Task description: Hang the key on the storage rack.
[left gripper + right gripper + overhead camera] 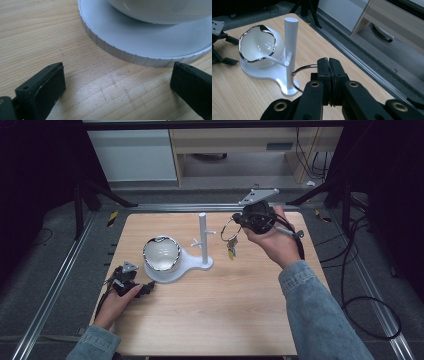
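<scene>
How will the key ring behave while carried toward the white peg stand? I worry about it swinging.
The key ring is thin wire pinched at one spot by the right gripper, so it probably pivots. The keys hang loose below, likely swinging and dragging the ring down. The stand looks slim, perhaps tippable if bumped.

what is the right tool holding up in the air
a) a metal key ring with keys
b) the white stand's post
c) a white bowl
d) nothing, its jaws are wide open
a: in the high view the right tool is raised beside the post with the key ring and keys hanging from it, and the right gripper view shows its jaws pressed shut on the ring.
</scene>
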{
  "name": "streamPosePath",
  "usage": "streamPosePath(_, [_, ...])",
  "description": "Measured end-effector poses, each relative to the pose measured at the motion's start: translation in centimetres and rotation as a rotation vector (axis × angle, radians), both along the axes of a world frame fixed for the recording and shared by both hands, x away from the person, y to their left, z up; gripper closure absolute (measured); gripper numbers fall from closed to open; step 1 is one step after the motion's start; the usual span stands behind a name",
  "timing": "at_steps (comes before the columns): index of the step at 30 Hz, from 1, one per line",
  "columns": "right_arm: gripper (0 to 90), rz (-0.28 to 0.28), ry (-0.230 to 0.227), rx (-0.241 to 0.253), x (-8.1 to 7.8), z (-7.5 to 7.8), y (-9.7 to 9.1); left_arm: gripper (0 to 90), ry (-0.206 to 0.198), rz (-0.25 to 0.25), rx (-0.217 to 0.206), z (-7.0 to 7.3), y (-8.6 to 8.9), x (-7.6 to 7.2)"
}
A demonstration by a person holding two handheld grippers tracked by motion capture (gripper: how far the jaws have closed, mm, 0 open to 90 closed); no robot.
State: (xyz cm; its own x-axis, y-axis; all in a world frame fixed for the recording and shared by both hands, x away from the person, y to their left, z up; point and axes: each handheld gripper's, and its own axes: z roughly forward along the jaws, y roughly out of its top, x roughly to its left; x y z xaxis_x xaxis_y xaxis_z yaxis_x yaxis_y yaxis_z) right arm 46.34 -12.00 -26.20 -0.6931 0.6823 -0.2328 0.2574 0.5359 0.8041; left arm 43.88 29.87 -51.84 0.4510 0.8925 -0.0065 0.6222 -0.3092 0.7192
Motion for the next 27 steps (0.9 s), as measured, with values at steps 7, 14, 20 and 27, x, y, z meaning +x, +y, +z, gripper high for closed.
streamPosePath(7, [88.8, 0.023, -0.004, 0.01, 0.2, 0.3, 1.0, 0.0, -0.001, -0.007, 0.0, 0.0, 0.1, -0.1])
streamPosePath(14, [88.8, 0.035, -0.002, 0.008, 0.2, 0.4, 1.5, 0.0, -0.001, -0.007, 0.0, 0.0, 0.1, -0.1])
streamPosePath(20, [88.8, 0.043, 0.0, 0.01, 0.3, 0.5, 2.1, 0.0, -0.001, -0.009, -0.001, 0.0, 0.1, -0.1])
streamPosePath(27, [88.8, 0.054, 0.001, 0.009, 0.4, 0.6, 2.7, 0.0, -0.001, -0.009, 0.0, 0.0, 0.1, -0.1])
